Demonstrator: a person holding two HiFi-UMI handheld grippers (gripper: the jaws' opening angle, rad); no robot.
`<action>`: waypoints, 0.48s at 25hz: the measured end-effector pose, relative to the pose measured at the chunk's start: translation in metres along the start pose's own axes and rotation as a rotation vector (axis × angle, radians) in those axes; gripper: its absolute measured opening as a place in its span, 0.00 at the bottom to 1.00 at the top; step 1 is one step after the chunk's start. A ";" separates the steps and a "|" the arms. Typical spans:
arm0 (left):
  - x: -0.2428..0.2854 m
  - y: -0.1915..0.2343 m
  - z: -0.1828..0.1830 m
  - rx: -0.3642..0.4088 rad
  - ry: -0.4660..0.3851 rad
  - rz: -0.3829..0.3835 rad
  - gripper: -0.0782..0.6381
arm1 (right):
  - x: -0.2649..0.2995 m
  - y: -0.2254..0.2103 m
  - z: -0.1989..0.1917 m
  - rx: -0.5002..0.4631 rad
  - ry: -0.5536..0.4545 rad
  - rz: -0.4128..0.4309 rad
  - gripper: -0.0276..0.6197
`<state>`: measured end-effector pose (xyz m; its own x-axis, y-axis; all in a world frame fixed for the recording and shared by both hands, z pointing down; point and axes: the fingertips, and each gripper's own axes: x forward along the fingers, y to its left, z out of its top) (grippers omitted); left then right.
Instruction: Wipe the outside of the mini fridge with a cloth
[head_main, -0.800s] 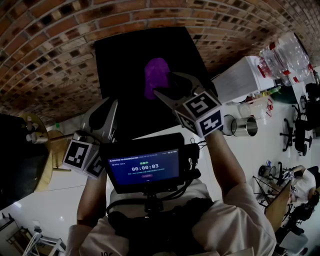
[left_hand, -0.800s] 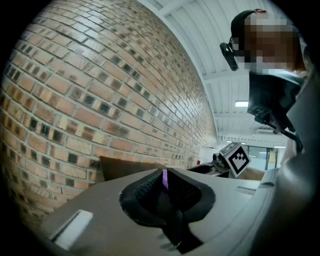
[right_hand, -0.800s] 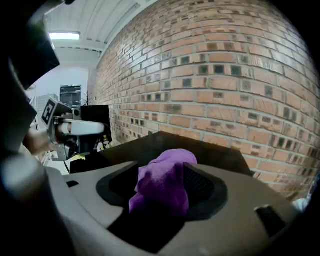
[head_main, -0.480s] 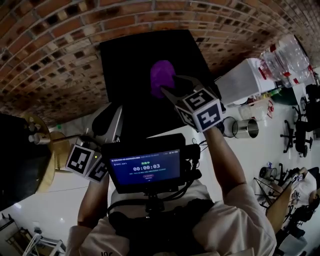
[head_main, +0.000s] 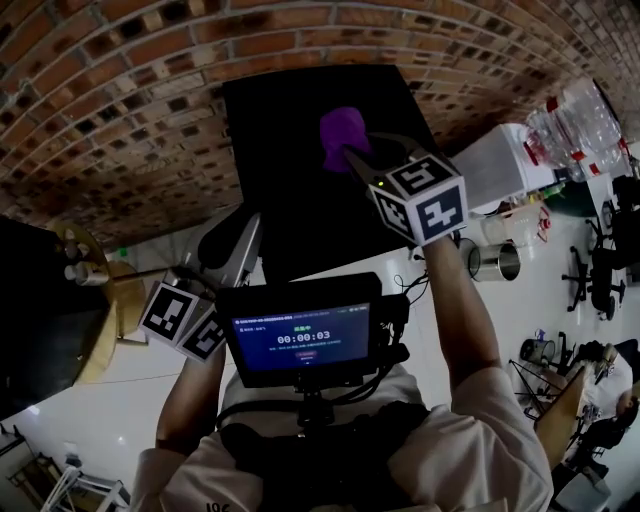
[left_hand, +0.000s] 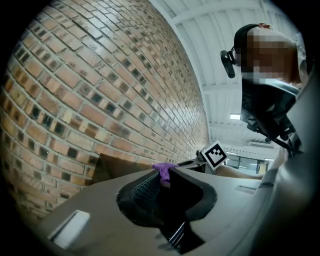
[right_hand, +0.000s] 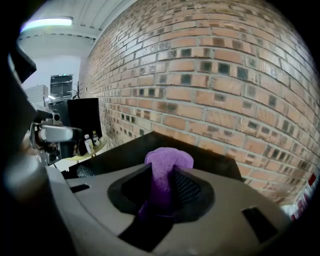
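Observation:
The black mini fridge (head_main: 285, 180) stands against the brick wall, and I look down on its top. My right gripper (head_main: 352, 152) is shut on a purple cloth (head_main: 343, 132) over the right half of that top. In the right gripper view the cloth (right_hand: 167, 162) bulges up between the jaws, with the fridge top (right_hand: 115, 150) just beyond. My left gripper (head_main: 238, 238) hangs at the fridge's near left corner, jaws together and holding nothing. Its own view looks past the left gripper (left_hand: 164, 176) to the cloth (left_hand: 163, 167) and the right gripper's marker cube (left_hand: 215, 155).
The brick wall (head_main: 130, 110) runs behind the fridge. A white cabinet (head_main: 490, 160) with water bottles (head_main: 575, 115) stands to the right, with a metal can (head_main: 488, 260) on the floor. A round wooden table (head_main: 95, 300) with small bottles is at the left. A screen (head_main: 300, 335) hangs at my chest.
My right gripper has slid the purple cloth a little farther across the fridge top toward the wall. The left gripper has stayed at the fridge's near left corner.

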<state>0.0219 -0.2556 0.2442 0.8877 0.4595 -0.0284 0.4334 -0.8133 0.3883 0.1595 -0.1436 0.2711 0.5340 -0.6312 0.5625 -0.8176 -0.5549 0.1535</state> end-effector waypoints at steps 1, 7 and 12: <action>-0.002 0.001 0.000 -0.003 -0.002 0.000 0.19 | 0.003 0.001 0.011 -0.003 -0.016 0.003 0.22; -0.017 0.011 0.004 -0.024 -0.021 0.022 0.19 | 0.045 0.027 0.075 -0.027 -0.086 0.072 0.22; -0.031 0.022 0.007 -0.039 -0.038 0.050 0.19 | 0.099 0.048 0.103 -0.022 -0.064 0.101 0.22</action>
<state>0.0049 -0.2896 0.2474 0.9138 0.4038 -0.0431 0.3824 -0.8200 0.4258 0.1953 -0.2891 0.2502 0.4607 -0.7168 0.5234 -0.8721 -0.4751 0.1169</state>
